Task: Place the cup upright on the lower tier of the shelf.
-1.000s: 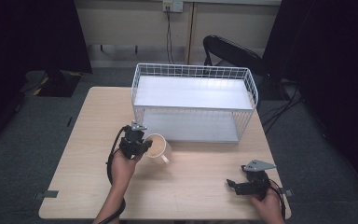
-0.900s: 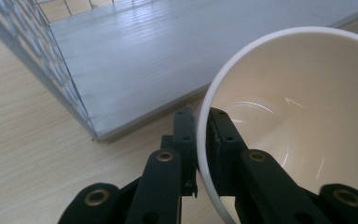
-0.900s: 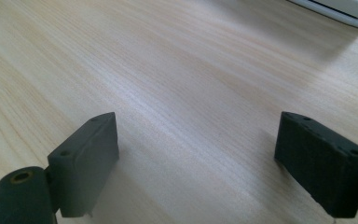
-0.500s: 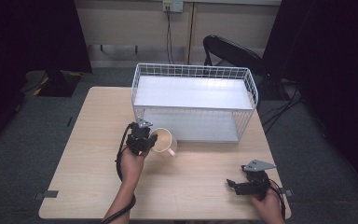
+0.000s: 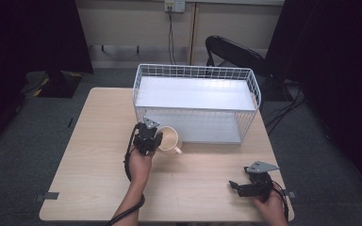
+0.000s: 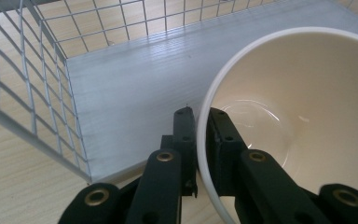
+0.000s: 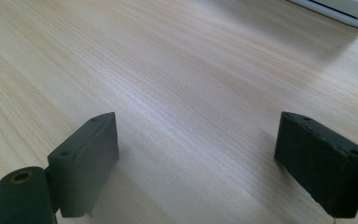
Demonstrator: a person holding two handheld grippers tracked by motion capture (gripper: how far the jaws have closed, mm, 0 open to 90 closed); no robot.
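A cream mug (image 5: pixel 168 140) hangs tilted just in front of the white wire basket (image 5: pixel 195 75), its handle pointing toward the person. My left gripper (image 5: pixel 156 136) is shut on the mug's rim; in the left gripper view the rim of the mug (image 6: pixel 303 102) sits pinched between the two black jaws of the left gripper (image 6: pixel 201 123), with the basket's floor (image 6: pixel 135 88) right behind. My right gripper (image 5: pixel 232 185) rests low at the table's front right, open, and the right gripper view has bare wood between the jaws of the right gripper (image 7: pixel 196 154).
The light wooden table (image 5: pixel 99 155) carries the basket at its back centre. A black chair (image 5: pixel 235 52) stands behind the table, dark curtains hang at both sides, and a cable runs down the back wall. The basket's front side is open low down.
My left gripper has carried the mug forward and slightly right, closer to the basket's open front. The right gripper has stayed in place.
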